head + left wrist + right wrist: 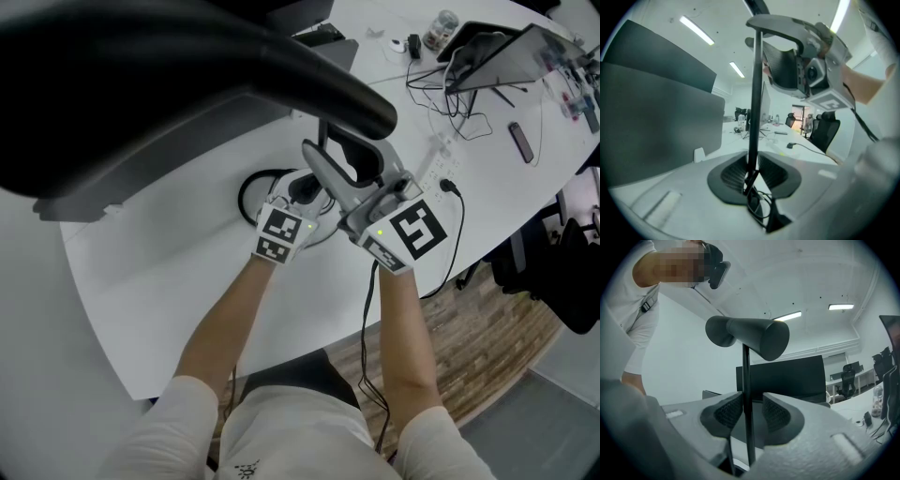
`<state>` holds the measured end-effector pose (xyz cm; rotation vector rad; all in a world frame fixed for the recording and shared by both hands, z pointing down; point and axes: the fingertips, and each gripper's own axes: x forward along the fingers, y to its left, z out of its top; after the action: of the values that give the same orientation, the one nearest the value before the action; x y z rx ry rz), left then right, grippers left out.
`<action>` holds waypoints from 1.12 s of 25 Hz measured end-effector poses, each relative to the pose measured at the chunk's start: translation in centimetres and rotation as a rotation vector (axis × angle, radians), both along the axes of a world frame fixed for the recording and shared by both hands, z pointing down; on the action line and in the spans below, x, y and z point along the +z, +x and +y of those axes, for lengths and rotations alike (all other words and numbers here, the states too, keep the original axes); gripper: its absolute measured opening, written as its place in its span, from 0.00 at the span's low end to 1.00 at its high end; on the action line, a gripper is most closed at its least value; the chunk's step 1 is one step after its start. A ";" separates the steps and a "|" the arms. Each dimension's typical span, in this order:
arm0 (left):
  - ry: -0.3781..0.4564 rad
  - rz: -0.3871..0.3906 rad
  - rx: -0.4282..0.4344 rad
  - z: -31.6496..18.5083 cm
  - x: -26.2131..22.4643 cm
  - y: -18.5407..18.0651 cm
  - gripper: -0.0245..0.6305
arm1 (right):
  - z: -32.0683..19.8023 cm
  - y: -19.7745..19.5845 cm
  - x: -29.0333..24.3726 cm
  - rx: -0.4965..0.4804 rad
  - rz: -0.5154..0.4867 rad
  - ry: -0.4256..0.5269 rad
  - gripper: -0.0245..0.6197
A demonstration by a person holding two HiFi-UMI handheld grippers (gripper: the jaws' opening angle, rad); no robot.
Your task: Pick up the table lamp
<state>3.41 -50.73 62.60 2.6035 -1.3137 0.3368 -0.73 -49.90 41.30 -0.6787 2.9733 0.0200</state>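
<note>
Both my grippers are at the table lamp (746, 362), which stands on the white bench (159, 281) straight in front of me with its round base (255, 192) flat on the top. The lift turns on the stem (753, 93). It runs upright and passes through the gap of each gripper, so neither hand has to reach for it. In the left gripper view, the left gripper (752, 174) is the lower of the two, and its fingers (733, 174) look pressed against the stem from both sides, pinching it. In the right gripper view, the right gripper (746, 416) sits higher, under the cone-shaped head (750, 336). One of its fingers (777, 416) stands just clear of the stem with a sliver of background showing between, while the other seems to touch it, so that pair is slightly spread and not clamped. I judge the right should close before I raise anything. Then both hands should go up together along the stem's own line. The head overhangs to one side and could tip the lamp if only the low grip carries it.
</note>
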 end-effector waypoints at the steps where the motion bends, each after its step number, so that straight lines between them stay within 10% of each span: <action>1: 0.001 -0.001 0.001 0.0 0.0 0.0 0.13 | 0.0 0.0 -0.1 -0.002 0.000 0.000 0.23; 28: -0.012 0.054 0.014 -0.3 -0.1 -0.4 0.11 | 0.6 -0.3 -0.3 -0.052 0.003 0.009 0.11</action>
<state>3.01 -51.00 62.52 2.5935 -1.2727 0.2737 -1.05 -49.30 41.01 -0.6011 2.9909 0.0304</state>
